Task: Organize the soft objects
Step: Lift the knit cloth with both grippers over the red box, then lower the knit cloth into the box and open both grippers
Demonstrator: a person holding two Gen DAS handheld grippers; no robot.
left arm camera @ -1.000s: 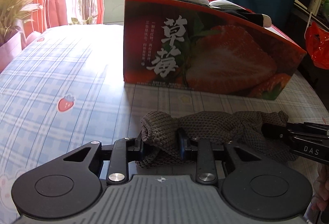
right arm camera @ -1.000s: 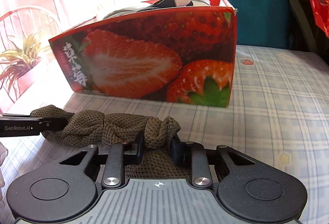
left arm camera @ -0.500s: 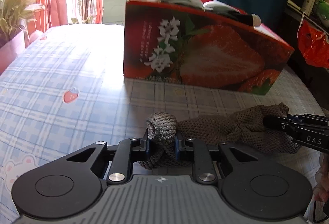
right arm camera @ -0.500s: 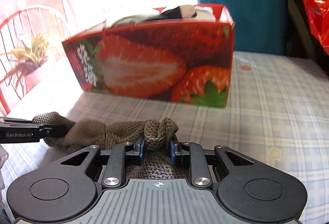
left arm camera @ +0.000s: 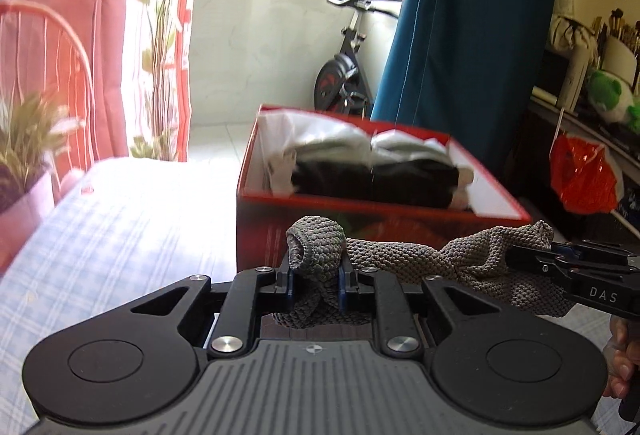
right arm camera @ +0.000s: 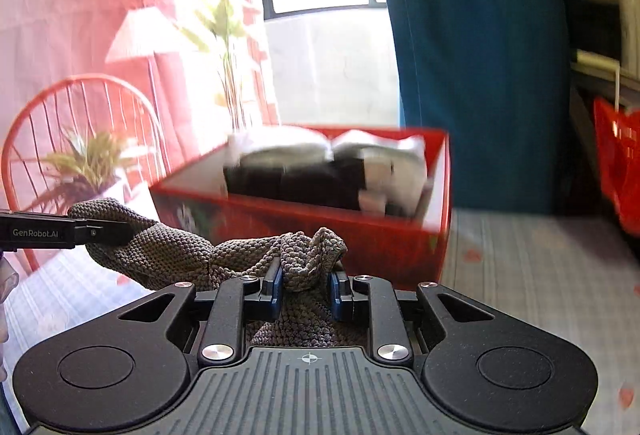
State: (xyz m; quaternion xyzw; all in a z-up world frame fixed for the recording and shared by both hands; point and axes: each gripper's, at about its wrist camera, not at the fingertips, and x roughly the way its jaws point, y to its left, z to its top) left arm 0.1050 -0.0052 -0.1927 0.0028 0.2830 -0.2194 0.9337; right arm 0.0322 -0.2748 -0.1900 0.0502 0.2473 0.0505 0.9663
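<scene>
A grey-brown knitted cloth (left arm camera: 400,259) hangs stretched in the air between both grippers. My left gripper (left arm camera: 316,281) is shut on its rolled left end. My right gripper (right arm camera: 306,285) is shut on the bunched other end (right arm camera: 308,255). Each gripper shows in the other's view: the right one (left arm camera: 532,261) at the right edge, the left one (right arm camera: 104,231) at the left edge. Beyond the cloth stands the red strawberry box (left arm camera: 360,203), also seen as the box (right arm camera: 288,215) in the right wrist view, open at the top and holding folded black and white clothes (left arm camera: 372,163).
The box stands on a blue-checked sheet (left arm camera: 120,235) on a bed. A potted plant (left arm camera: 24,147) and red chair (right arm camera: 80,139) are at the left. A blue curtain (left arm camera: 460,35) hangs behind the box; a red bag (left arm camera: 580,175) hangs at the right.
Both grippers have risen with the cloth, lifting it off the sheet. The box now sits lower in view, with its inside and the folded clothes showing.
</scene>
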